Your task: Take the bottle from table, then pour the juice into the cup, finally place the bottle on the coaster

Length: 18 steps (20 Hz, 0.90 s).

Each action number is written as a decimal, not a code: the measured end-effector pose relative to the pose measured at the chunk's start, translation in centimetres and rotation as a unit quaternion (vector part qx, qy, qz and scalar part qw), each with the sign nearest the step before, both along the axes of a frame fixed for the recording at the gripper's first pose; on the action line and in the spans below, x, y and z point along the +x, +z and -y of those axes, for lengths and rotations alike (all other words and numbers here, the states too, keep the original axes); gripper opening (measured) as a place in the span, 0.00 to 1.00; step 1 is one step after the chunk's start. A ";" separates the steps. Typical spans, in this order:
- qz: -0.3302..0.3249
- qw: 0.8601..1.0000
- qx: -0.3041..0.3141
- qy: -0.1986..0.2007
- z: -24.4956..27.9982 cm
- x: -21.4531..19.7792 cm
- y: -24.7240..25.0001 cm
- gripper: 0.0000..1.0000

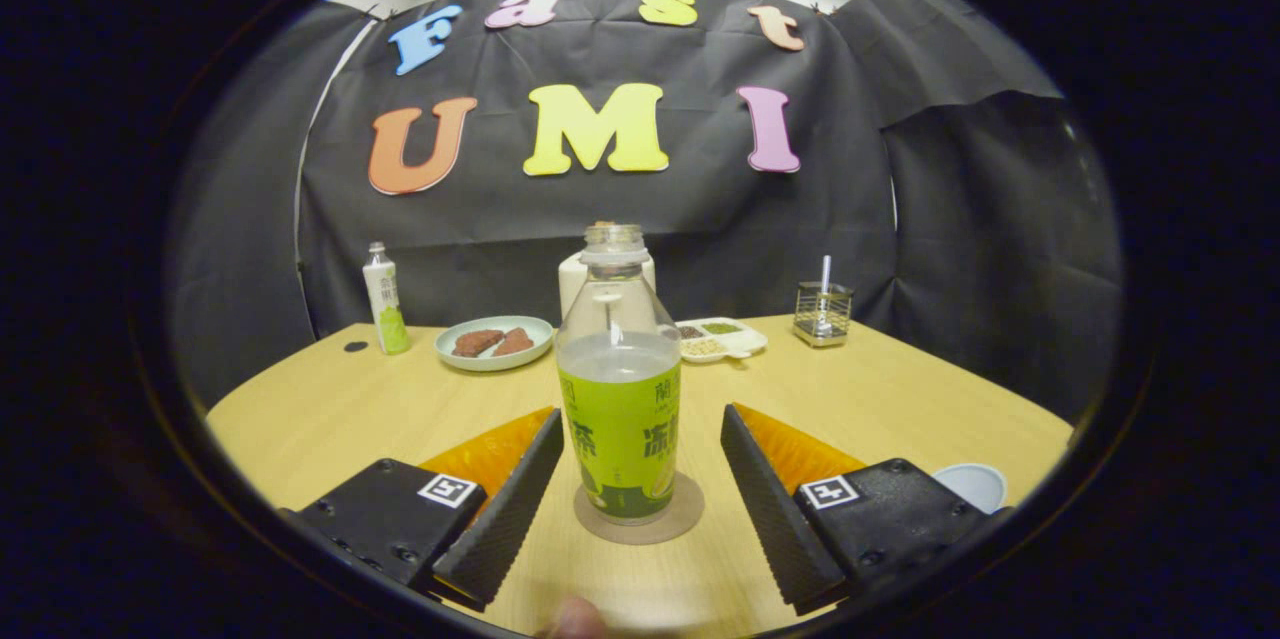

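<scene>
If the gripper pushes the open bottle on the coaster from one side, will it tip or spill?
The bottle is tall on a narrow base, so a high push probably tips it. It has no cap and looks over half full, so tipping would likely spill. It stands between the gripper, whose open jaws are clear of it, on the coaster.

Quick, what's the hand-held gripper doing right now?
Hand-held gripper: open, holding nothing; the bottle stands on the coaster between its fingers, neither finger touching it.
</scene>
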State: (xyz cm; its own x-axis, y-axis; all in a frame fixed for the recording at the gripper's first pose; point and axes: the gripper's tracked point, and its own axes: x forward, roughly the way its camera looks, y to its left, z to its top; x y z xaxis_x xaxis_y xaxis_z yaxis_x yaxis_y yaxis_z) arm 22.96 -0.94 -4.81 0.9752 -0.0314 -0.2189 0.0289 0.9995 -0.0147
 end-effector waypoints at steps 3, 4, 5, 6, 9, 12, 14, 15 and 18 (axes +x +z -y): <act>0.012 1.000 -0.024 0.007 -0.1 -2.7 2.0 1.00; 0.018 0.999 -0.031 0.008 -0.1 -3.8 2.7 1.00; 0.022 0.999 -0.037 0.008 -0.2 -4.8 3.4 1.00; 0.027 0.999 -0.040 0.008 -0.2 -5.8 4.1 1.00; 0.042 0.998 -0.043 0.015 -0.8 -9.1 6.4 1.00; 0.063 0.998 -0.021 0.023 -1.1 -11.8 8.4 1.00; 0.073 0.997 -0.011 0.018 -0.6 -13.7 9.3 1.00; 0.077 0.997 -0.008 0.017 -0.4 -14.6 9.7 1.00; 0.089 0.996 -0.005 0.016 0.3 -16.9 10.6 1.00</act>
State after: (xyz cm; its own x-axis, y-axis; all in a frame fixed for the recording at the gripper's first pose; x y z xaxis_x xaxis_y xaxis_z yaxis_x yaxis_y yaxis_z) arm 6.08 -1.22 5.79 0.9991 -0.0018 -0.0419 0.0009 0.9998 -0.0214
